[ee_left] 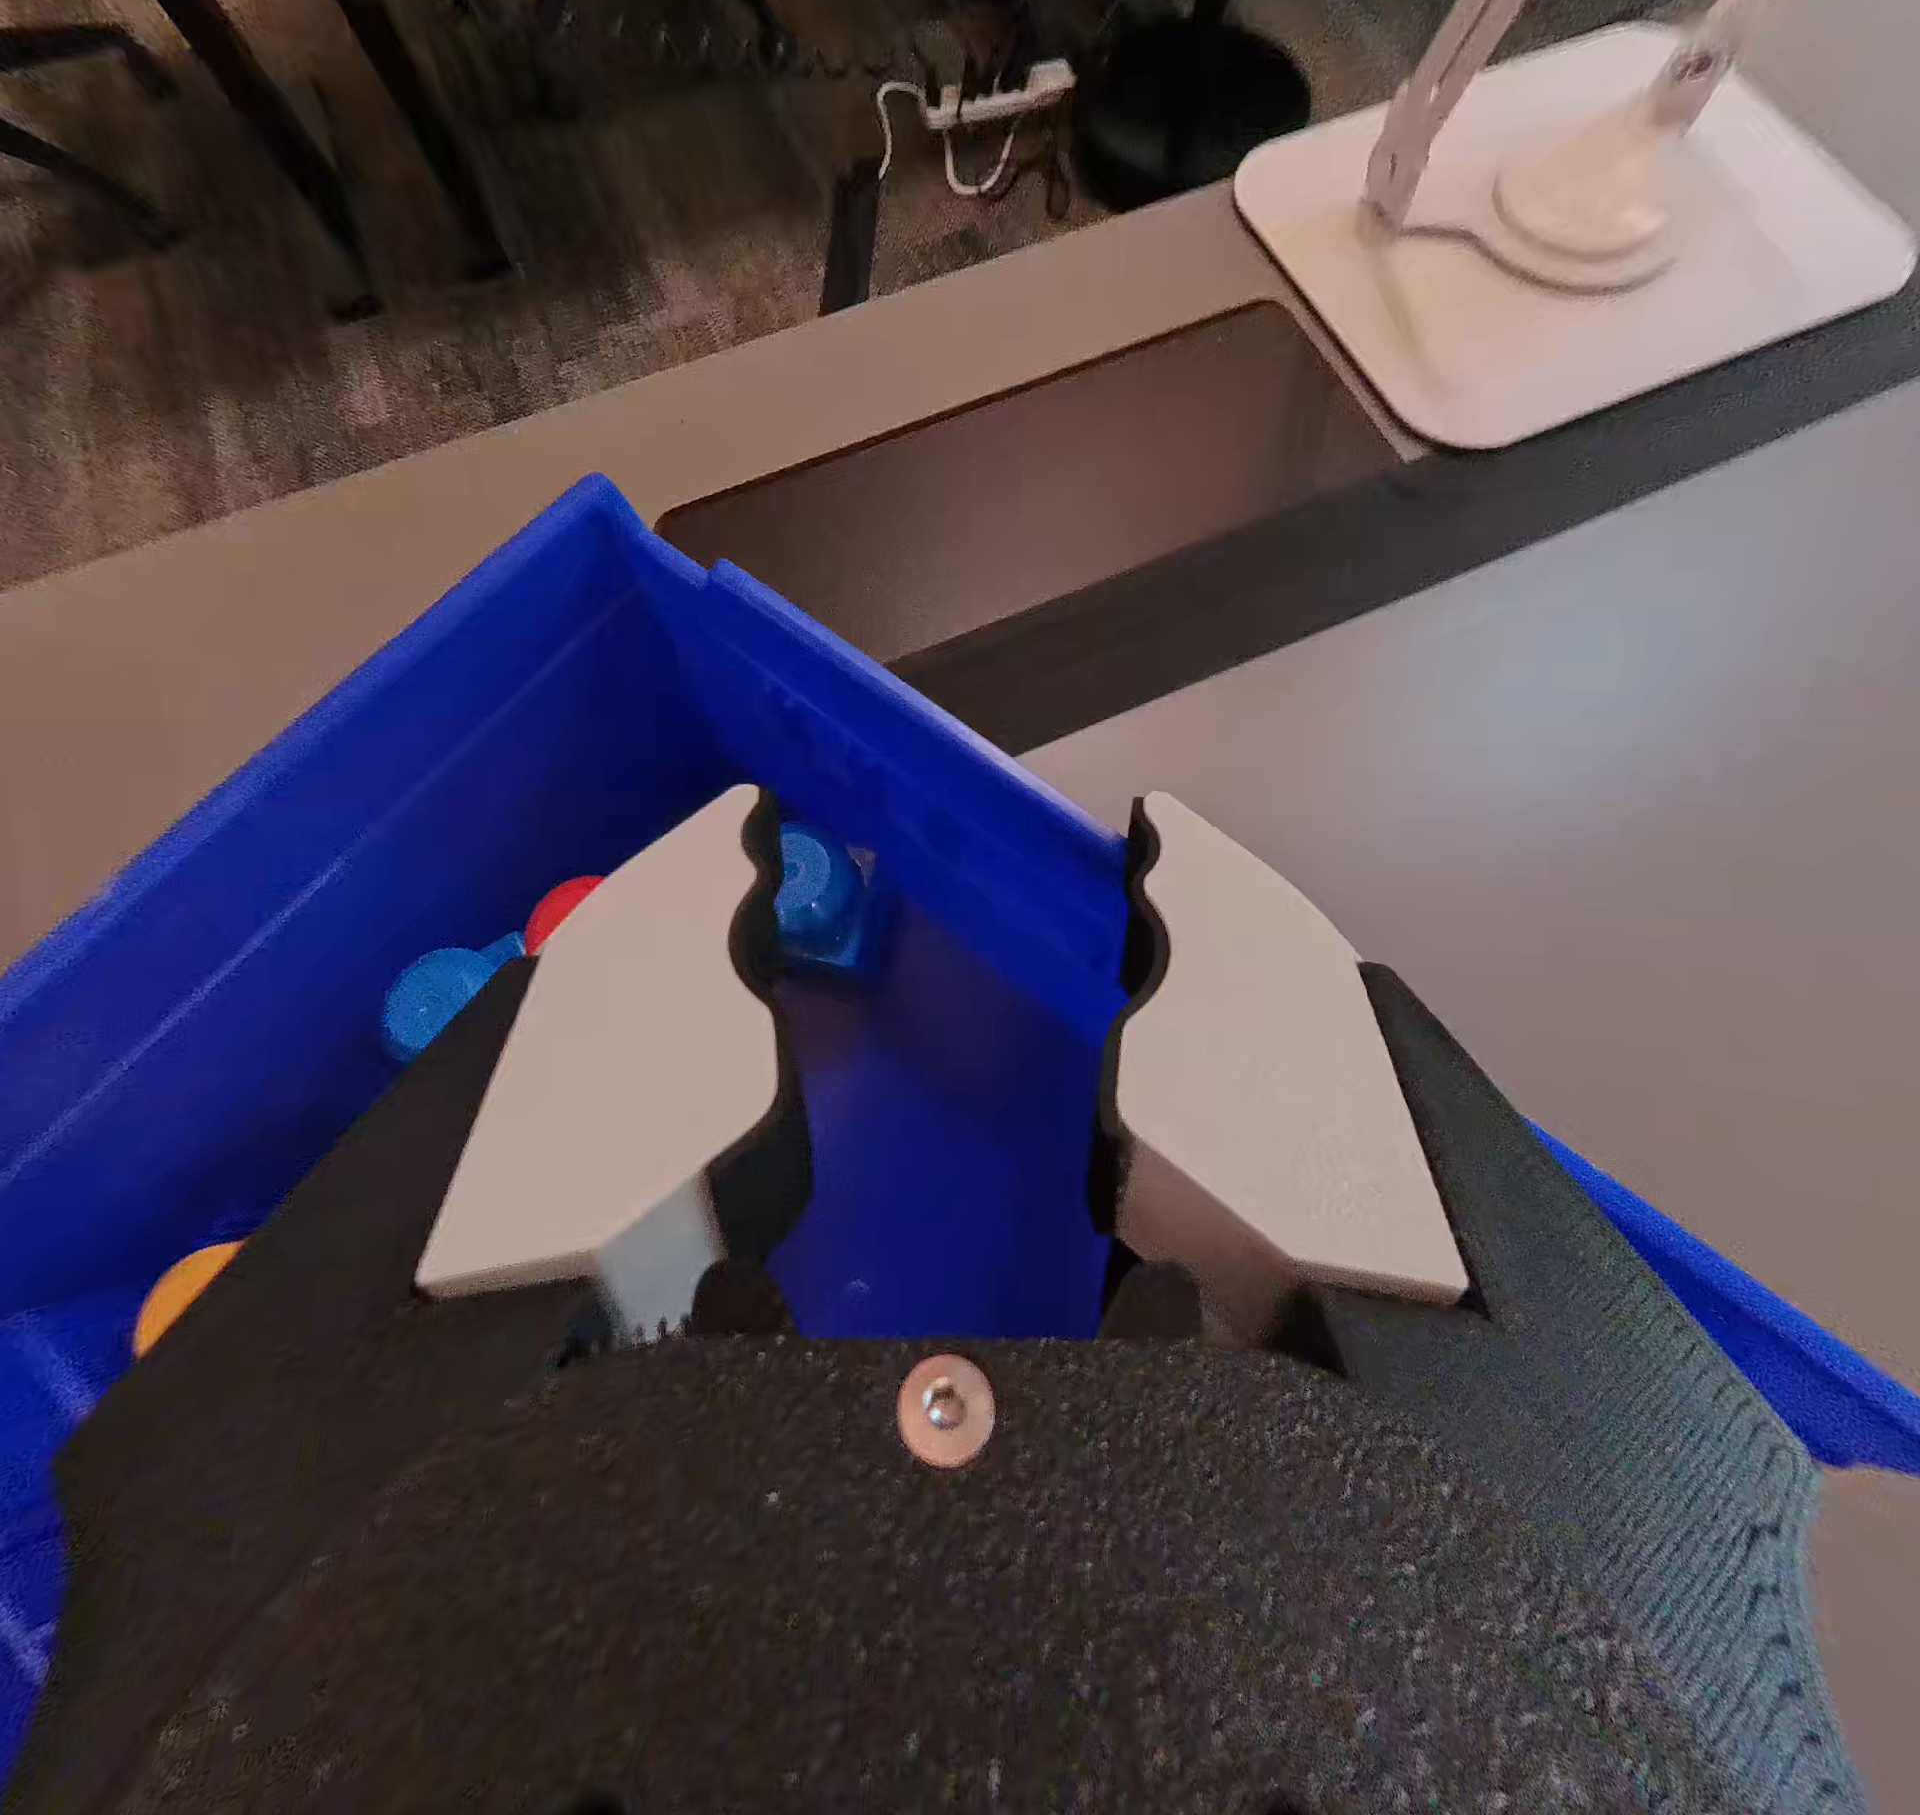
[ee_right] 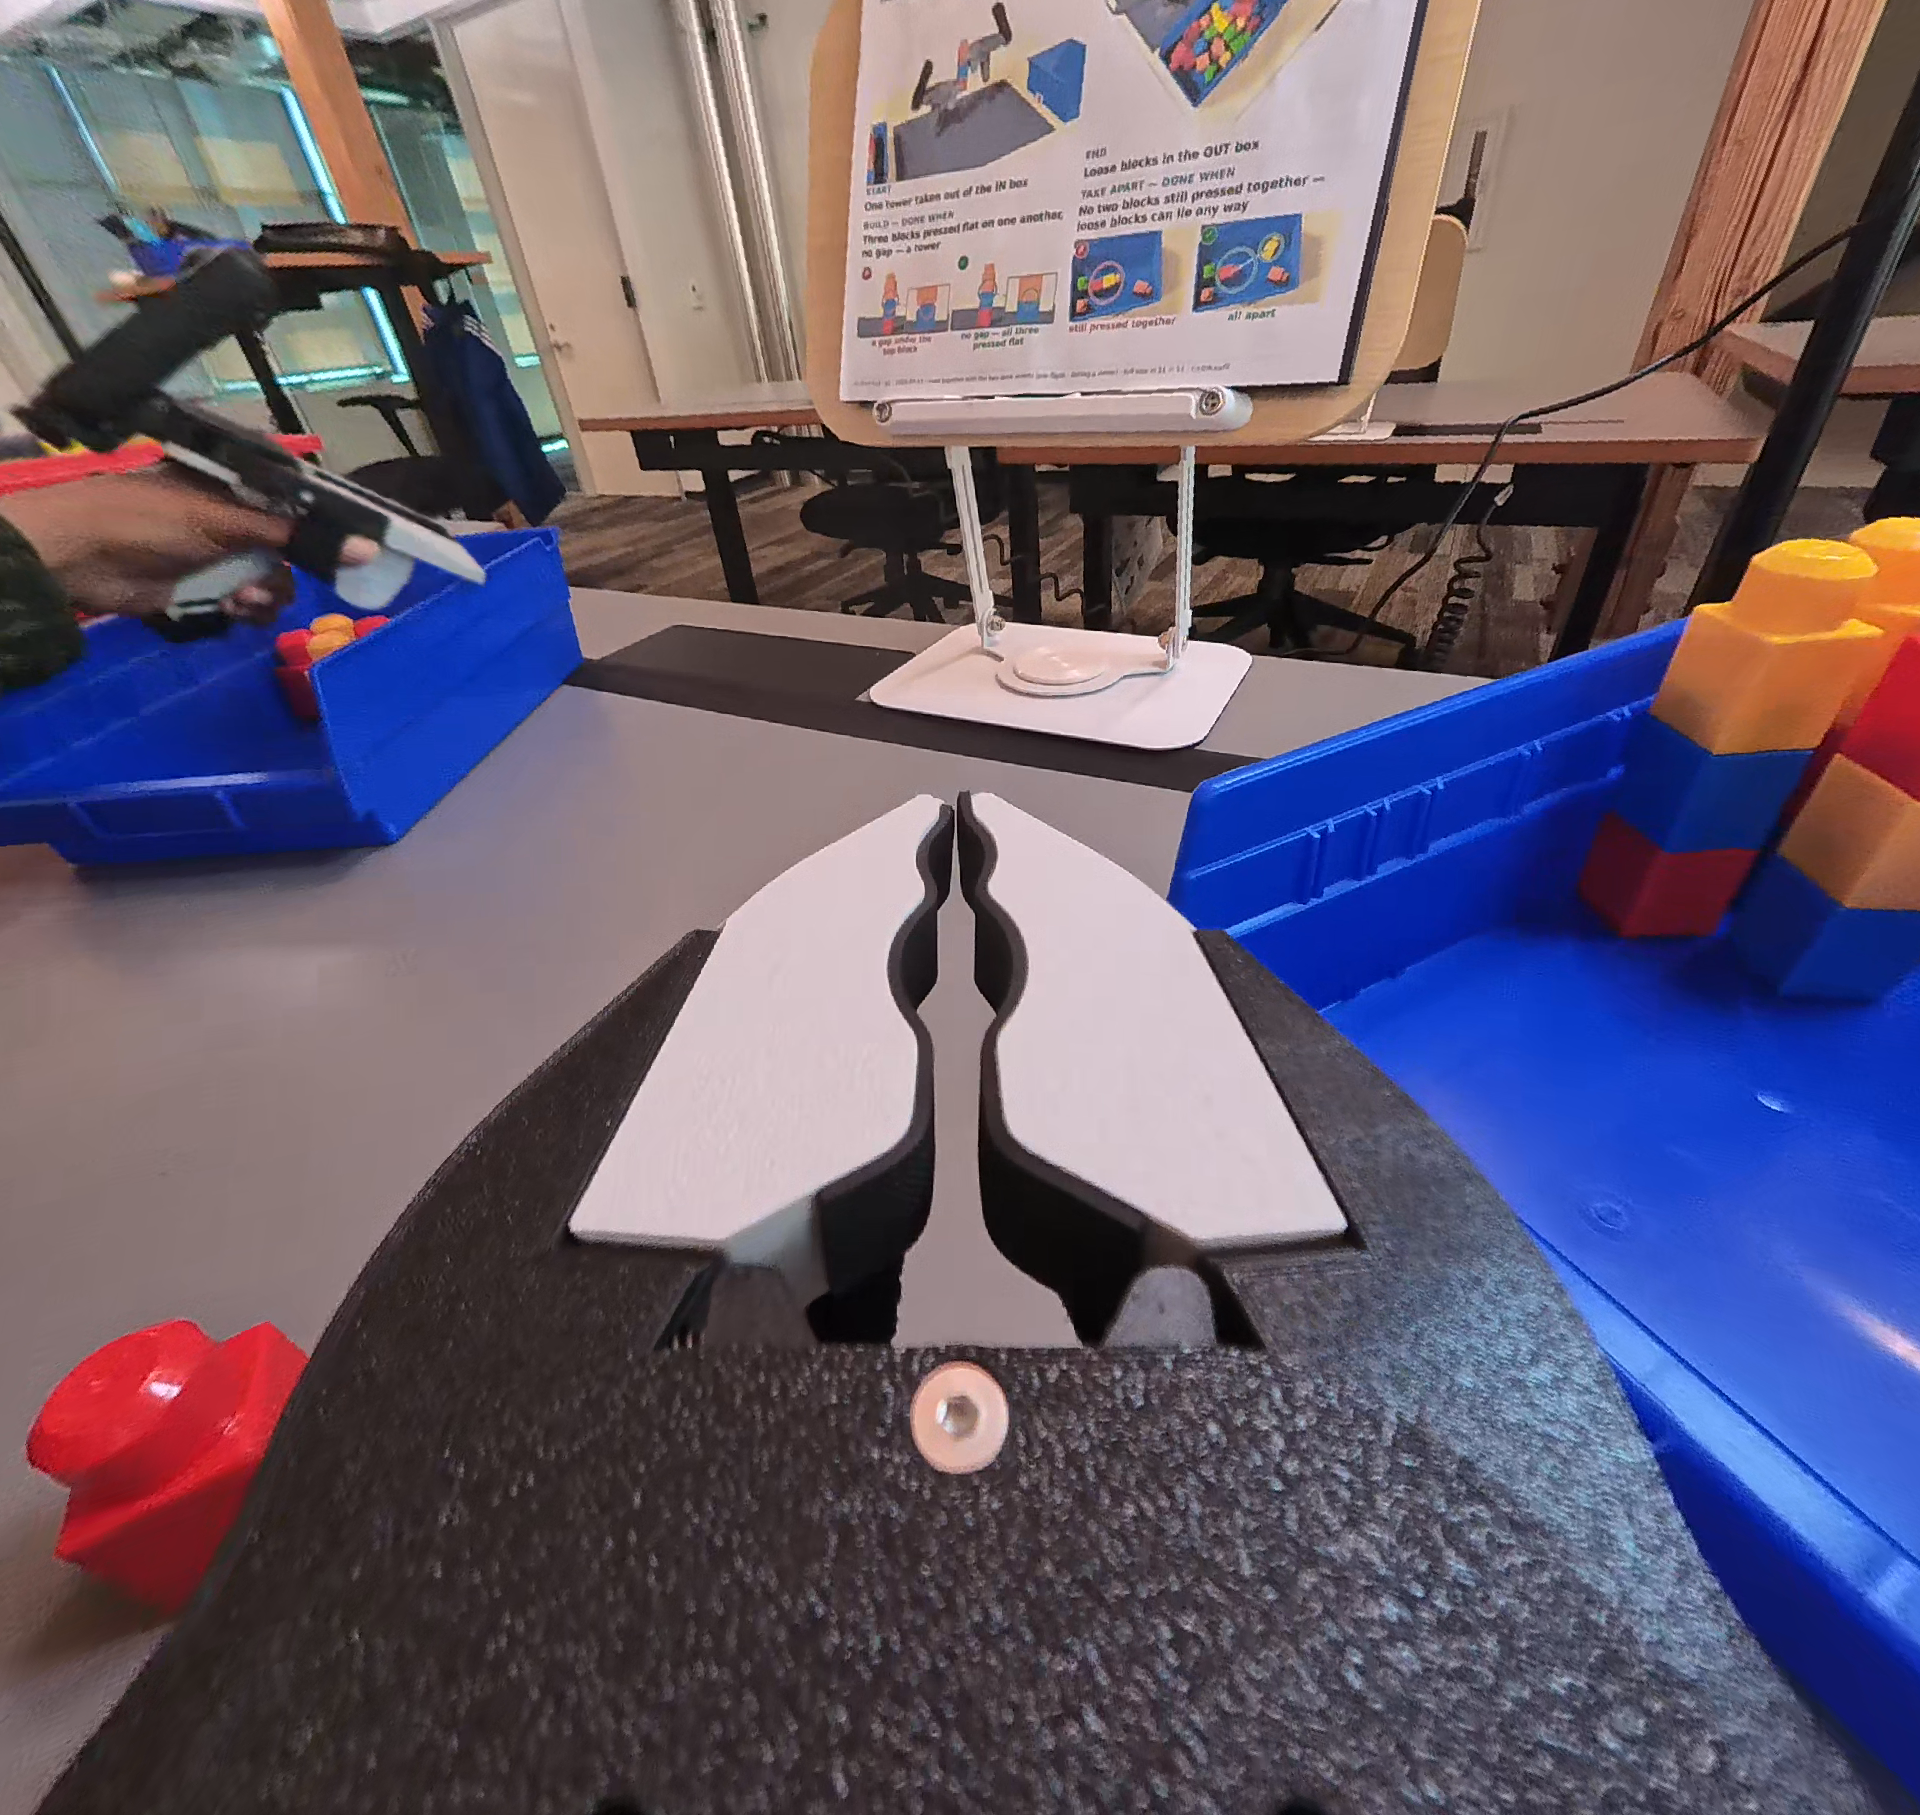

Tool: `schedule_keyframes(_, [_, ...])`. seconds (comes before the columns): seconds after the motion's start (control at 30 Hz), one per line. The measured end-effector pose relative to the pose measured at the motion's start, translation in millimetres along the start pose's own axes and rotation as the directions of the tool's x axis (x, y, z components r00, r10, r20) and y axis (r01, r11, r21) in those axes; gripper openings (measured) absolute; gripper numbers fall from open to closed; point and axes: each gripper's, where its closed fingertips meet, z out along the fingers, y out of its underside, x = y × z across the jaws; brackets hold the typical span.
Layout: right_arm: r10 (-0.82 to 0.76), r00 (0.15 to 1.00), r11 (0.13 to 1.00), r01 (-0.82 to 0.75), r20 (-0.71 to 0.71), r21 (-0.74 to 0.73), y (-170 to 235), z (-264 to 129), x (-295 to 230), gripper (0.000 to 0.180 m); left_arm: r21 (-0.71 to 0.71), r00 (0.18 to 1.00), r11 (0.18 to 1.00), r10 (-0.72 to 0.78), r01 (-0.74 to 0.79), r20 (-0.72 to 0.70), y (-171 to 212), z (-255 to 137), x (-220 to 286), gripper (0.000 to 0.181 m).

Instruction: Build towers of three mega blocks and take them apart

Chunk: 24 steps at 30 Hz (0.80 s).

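Two textured black grippers: left gripper (ee_left: 940,892) fingers apart over blue bin (ee_left: 416,778); right gripper (ee_right: 956,809) fingers closed, empty.

Left bin (ee_right: 343,726) and right bin (ee_right: 1558,1090) well apart on the table (ee_right: 520,934), stand (ee_right: 1060,685) behind, between them.

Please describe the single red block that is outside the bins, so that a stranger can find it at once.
Start at the grey table between the two blue bins. The red block stands there alone, close beside the shut right gripper, on its left. Unlike the other blocks, it is in no bin and joined to nothing.
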Motion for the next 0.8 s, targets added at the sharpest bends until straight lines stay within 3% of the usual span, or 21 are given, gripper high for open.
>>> schedule_keyframes(0.27, [0.008,1.0,1.0,-0.008,-0.001,-0.007,2,0,2,0.001,0.07,0.994,0.993,-0.1,0.097,0.047,-10,4,-36,0.055])
schedule_keyframes(0.43, [0.035,0.999,0.999,-0.033,0.033,-0.039,10,4,0,0.001,-0.192,0.996,0.981,0.007,0.01,0.088,40,19,-48,0.061])
schedule_keyframes(0.53, [0.043,0.997,0.995,-0.037,0.065,-0.089,19,8,-6,0.003,-0.208,0.986,0.974,0.116,-0.09,0.118,40,25,-45,0.049])
schedule_keyframes(0.7, [0.034,0.995,0.992,-0.022,0.097,-0.121,26,10,-15,0.004,-0.407,0.959,0.895,0.253,-0.182,0.129,71,46,-41,0.053])
schedule_keyframes(0.8, [0.024,0.994,0.993,-0.011,0.107,-0.12,25,9,-17,0.004,-0.422,0.931,0.882,0.313,-0.212,0.188,71,48,-46,0.044])
